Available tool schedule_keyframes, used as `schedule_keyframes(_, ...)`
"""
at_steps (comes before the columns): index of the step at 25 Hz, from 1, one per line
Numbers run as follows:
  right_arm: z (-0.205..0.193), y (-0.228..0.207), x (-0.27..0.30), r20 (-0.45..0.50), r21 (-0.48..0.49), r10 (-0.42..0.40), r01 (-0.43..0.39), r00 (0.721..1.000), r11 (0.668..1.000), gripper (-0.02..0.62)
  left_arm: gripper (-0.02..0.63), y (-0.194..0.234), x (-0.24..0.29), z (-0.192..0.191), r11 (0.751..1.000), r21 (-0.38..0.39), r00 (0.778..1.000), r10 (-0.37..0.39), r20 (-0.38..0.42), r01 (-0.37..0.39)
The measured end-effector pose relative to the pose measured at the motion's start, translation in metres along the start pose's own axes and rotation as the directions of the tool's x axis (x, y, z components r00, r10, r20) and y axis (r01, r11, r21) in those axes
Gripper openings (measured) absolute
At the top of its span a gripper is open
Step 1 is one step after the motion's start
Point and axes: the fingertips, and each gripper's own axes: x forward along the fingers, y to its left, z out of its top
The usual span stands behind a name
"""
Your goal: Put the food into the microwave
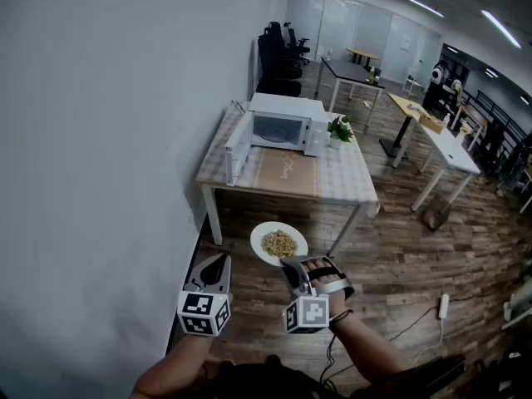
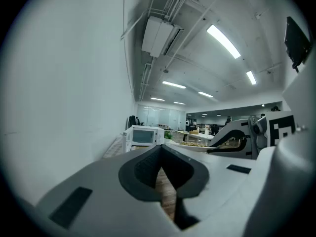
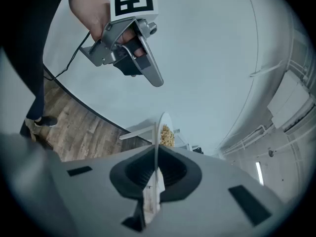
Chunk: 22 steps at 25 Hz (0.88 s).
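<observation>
Food (image 1: pixel 279 243) on plate (image 1: pixel 259 238), rim pinched edge-on in right gripper (image 1: pixel 293 266) jaws. Left gripper (image 1: pixel 218 263) jaws pressed together, empty. Microwave (image 1: pixel 283 129), door open, stands well ahead of jaws on table (image 1: pixel 337 181).

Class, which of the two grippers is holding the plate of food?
The right gripper: its fingers pinch the plate by its rim, while the left gripper beside it holds nothing.
</observation>
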Motion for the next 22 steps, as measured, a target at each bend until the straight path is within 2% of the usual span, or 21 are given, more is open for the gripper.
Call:
schedule_keyframes(4,0.0,0.001,-0.001,-0.01,-0.011,0.0,0.0,1.0,1.0,0.017,0.009,-0.005,0.002,0.0,0.998,-0.066,1.0,-0.003,-0.031,0.001)
schedule_keyframes(9,0.001,-0.002,-0.007,-0.007,-0.018,-0.003,0.003,1.0,1.0,0.017,0.009,-0.009,-0.002,0.01,1.0,0.025,1.0,0.015,-0.019,-0.015)
schedule_keyframes(15,0.005,-0.005,-0.008,0.004,0.015,-0.018,0.018,1.0,1.0,0.017,0.009,-0.016,-0.005,0.003,1.0,0.013,0.999,-0.017,-0.03,0.017)
schedule_keyframes(22,0.015,-0.011,-0.006,0.004,0.005,-0.051,0.051,0.999,0.999,0.017,0.009,-0.012,-0.012,-0.001,0.999,0.019,0.999,-0.031,-0.033,0.031)
